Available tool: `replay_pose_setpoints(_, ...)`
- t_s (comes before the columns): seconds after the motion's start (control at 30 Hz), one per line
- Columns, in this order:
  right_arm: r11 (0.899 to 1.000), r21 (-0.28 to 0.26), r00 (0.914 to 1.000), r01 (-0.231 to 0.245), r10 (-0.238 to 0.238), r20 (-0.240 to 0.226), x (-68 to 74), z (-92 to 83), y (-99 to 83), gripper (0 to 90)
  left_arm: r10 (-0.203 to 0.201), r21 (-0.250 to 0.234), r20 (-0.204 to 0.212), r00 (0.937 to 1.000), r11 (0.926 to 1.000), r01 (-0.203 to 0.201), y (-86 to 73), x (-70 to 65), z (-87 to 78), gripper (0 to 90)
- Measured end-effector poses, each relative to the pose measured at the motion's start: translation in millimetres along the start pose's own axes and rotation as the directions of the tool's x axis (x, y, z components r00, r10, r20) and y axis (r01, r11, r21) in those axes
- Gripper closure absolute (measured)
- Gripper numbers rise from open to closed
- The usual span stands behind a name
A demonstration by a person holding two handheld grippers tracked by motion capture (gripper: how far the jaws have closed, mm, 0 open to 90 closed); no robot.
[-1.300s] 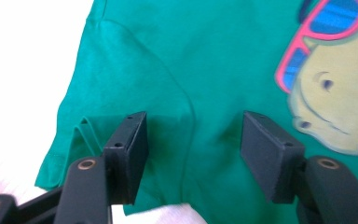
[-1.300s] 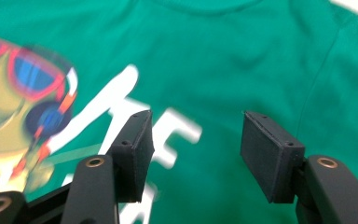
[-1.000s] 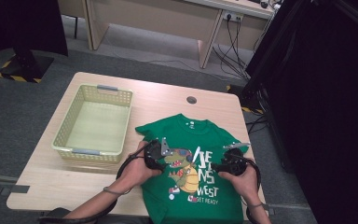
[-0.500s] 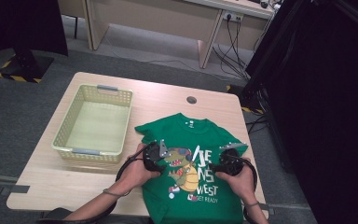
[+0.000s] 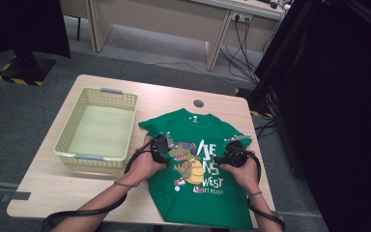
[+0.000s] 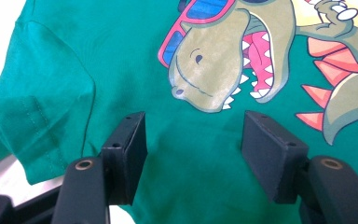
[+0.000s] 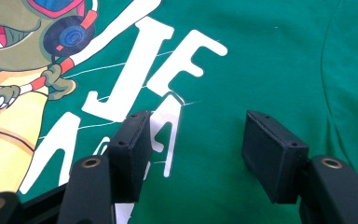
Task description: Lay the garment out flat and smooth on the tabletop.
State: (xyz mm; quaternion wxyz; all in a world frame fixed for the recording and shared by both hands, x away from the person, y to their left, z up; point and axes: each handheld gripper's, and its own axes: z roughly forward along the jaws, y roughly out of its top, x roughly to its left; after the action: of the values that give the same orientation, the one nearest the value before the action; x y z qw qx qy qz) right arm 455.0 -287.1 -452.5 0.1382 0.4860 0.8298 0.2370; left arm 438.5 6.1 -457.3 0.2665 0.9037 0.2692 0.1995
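A green T-shirt [image 5: 207, 140] with a dinosaur print and white lettering lies flat on the wooden table, collar away from me. My left gripper [image 5: 160, 145] hovers over its left side near the sleeve. In the left gripper view the T-shirt [image 6: 121, 70] lies under the left gripper [image 6: 193, 140], whose jaws stand apart with bare cloth between them, beside the dinosaur's head [image 6: 214, 74]. My right gripper [image 5: 234, 151] is over the shirt's right side. In the right gripper view the right gripper [image 7: 196, 144] is open above the white letters [image 7: 144, 79].
A pale green plastic basket [image 5: 70, 145] stands with nothing in it on the table's left half. A small round grommet [image 5: 198, 103] sits in the tabletop [image 5: 174, 96] beyond the collar. The shirt's hem [image 5: 207, 220] hangs at the table's near edge. Black cables trail from both grippers.
Both hands have slid slightly toward me along the shirt, keeping their spacing. The jaws look the same width and the shirt lies as before.
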Motion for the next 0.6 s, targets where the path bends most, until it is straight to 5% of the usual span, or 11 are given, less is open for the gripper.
replay_pose_setpoints(0.3,1.0,-0.014,0.9997,-0.023,0.023,-0.003,-4.5,1.6,1.8,40.7,0.0,-0.003,-0.014,0.9999,1.0,0.0,1.1,0.4,-0.9,37.4)
replay_pose_setpoints(0.47,0.997,-0.062,0.9986,-0.051,0.05,-0.019,-2.6,-13.1,-7.6,40.8,0.036,-0.058,0.024,0.9991,0.9977,-0.035,-2.1,-14.4,-17.6,34.8)
replay_pose_setpoints(0.6,0.998,-0.051,0.9997,-0.026,0.026,-0.002,4.0,-21.9,-17.7,40.3,0.063,-0.077,0.071,0.9955,0.9953,-0.058,-8.6,-27.9,-26.0,34.0)
